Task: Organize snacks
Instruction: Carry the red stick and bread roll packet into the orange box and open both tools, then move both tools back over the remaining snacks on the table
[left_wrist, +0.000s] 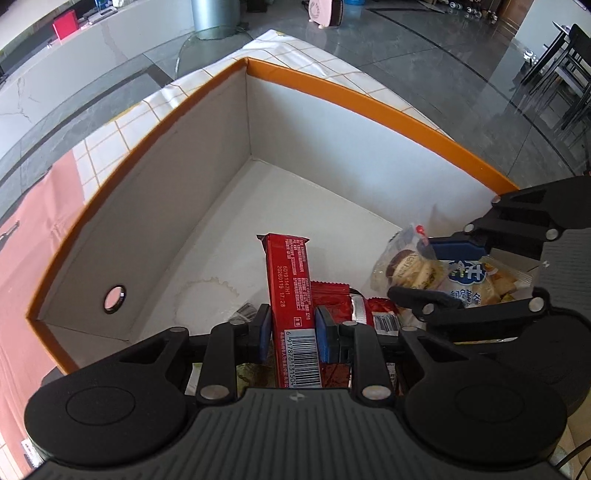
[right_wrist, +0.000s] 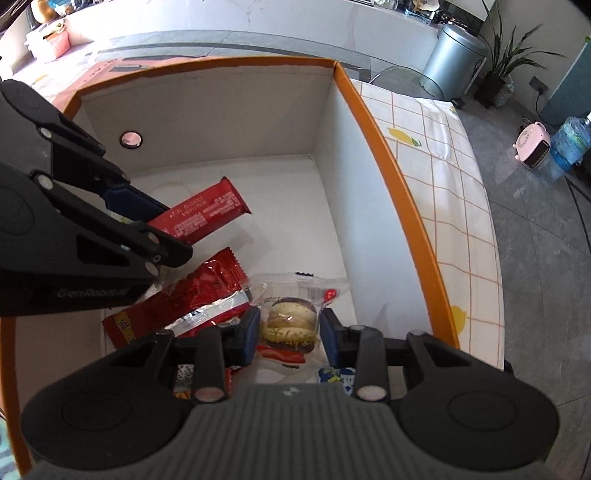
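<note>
Both grippers are down inside the orange-rimmed box (left_wrist: 369, 99), w/ snacks piled at the near end. Left gripper (left_wrist: 293, 328) is clamped on a red snack bar (left_wrist: 291, 295), barcode end between the blue pads, bar sticking out over the white box floor; right-wrist view shows the same bar (right_wrist: 207, 214) held clear above the floor, not touching the other packs. Right gripper (right_wrist: 288, 334) has its jaws either side of a clear-wrapped round pastry (right_wrist: 291, 321); pads look just beside or touching the wrapper, but I can't tell if it's really pinched or just bracketed. Red foil wrapper (right_wrist: 199, 299) lies flat beside the pastry, w/ a silver seam showing. Progress, as a guess: partway. Several snacks are already in the box but heaped in one corner, the far half of the floor is bare, and two items are in hand, not yet placed. Hard to read: a blue-and-white printed bag (left_wrist: 476, 284) sits behind the right gripper's fingers in the left-wrist view, mostly covered; more packs under both gripper bodies are cut off, so no count possible. Small round hole (left_wrist: 115, 298) in the side wall; faint ring stain on the floor.
</note>
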